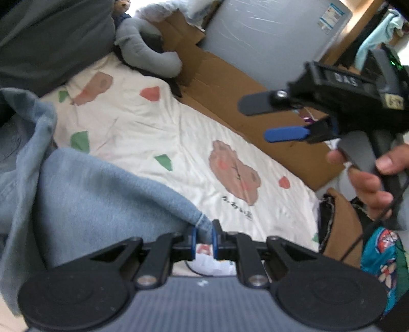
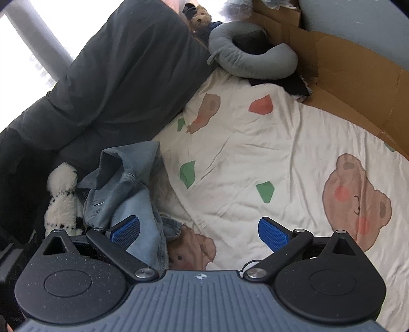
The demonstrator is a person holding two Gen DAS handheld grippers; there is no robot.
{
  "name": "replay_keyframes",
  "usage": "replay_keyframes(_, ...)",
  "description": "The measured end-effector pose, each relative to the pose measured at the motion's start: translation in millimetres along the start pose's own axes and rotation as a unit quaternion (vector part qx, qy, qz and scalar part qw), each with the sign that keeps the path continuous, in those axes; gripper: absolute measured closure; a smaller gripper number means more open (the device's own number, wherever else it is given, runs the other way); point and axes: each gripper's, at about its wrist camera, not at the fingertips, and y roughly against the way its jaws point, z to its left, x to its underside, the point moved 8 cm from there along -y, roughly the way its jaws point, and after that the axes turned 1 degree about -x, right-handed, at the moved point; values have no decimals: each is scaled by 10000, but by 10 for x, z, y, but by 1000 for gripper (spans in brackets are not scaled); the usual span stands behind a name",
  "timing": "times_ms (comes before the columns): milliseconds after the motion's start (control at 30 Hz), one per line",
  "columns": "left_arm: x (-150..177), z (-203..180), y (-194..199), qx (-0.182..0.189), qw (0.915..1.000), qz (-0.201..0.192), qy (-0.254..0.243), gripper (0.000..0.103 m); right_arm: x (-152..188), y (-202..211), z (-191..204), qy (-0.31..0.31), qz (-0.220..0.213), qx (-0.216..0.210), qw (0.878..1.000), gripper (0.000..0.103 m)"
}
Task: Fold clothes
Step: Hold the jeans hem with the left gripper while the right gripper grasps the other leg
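A light-blue denim garment (image 1: 97, 189) hangs in folds at the left of the left wrist view, over a cream bedsheet (image 1: 143, 125) printed with bears. My left gripper (image 1: 204, 235) is shut on a hemmed corner of that denim. In the right wrist view the same denim garment (image 2: 127, 189) lies crumpled at the left on the bedsheet (image 2: 255, 143). My right gripper (image 2: 200, 232) stands open above the sheet with nothing between its fingers; its left pad (image 2: 126, 231) is beside the denim. The right gripper (image 1: 271, 120) also shows at the upper right of the left wrist view, held by a hand (image 1: 368, 178).
A dark grey quilt (image 2: 122, 76) is heaped at the left. A grey curved pillow (image 2: 253, 58) and a teddy bear (image 2: 202, 14) lie at the head. Brown cardboard (image 2: 358, 76) lines the right side of the bed. A black-and-white plush toy (image 2: 61, 201) sits beside the denim.
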Motion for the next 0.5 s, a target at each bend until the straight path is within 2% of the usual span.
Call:
replay_keyframes(333,-182,-179,-77,326,9991,-234,140,92,160,-158,57,-107,532,-169,9984,2)
replay_keyframes(500,-96,-262,-121,506,9987,-79,59,92,212,-237,92,-59,741,-183,9971,2)
